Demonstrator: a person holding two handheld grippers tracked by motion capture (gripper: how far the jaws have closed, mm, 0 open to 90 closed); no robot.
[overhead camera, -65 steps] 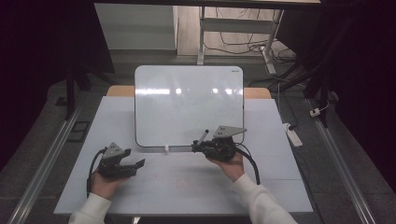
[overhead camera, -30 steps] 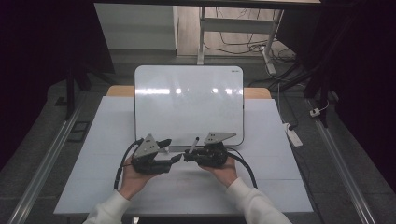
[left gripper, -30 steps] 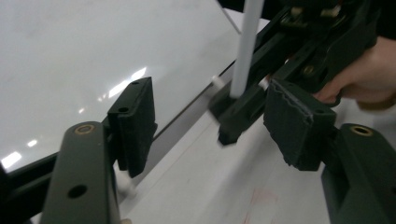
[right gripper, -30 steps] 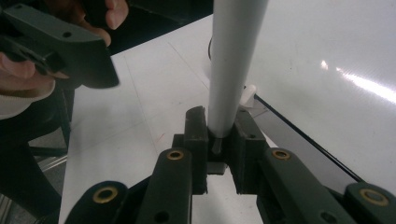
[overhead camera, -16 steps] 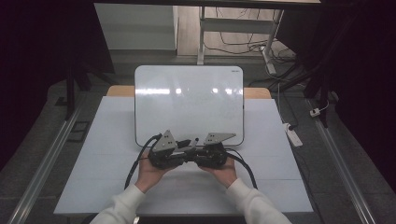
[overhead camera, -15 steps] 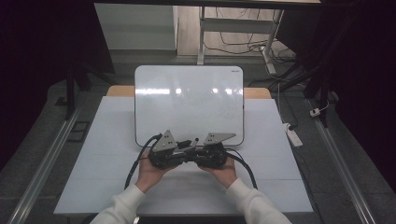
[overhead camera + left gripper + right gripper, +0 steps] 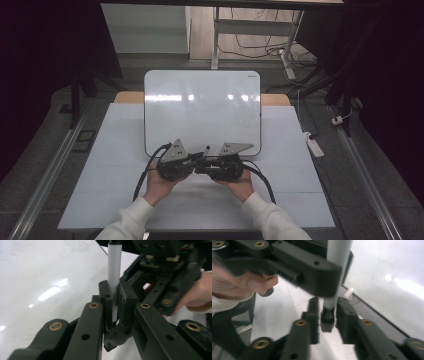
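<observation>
A marker with a white barrel (image 7: 114, 267) and a black end (image 7: 327, 320) stands between my two grippers at the front edge of the whiteboard (image 7: 202, 110). My left gripper (image 7: 114, 302) has just been closing and is shut on the white barrel. Facing it tip to tip is my right gripper (image 7: 327, 315), whose jaws have just been opening. The marker's black end sits between those jaws with a thin gap on each side. In the high view the left gripper (image 7: 196, 162) and right gripper (image 7: 204, 165) meet, and the marker (image 7: 206, 150) pokes up between them.
The whiteboard lies on a white table top (image 7: 100, 165). A white power strip (image 7: 314, 145) lies on the floor to the right. Metal rails (image 7: 55, 170) run along both sides of the table. Cables and a frame stand behind it.
The left hand has come in from the left to meet the right gripper, and its jaws have closed on the marker. The right hand has stayed where it was.
</observation>
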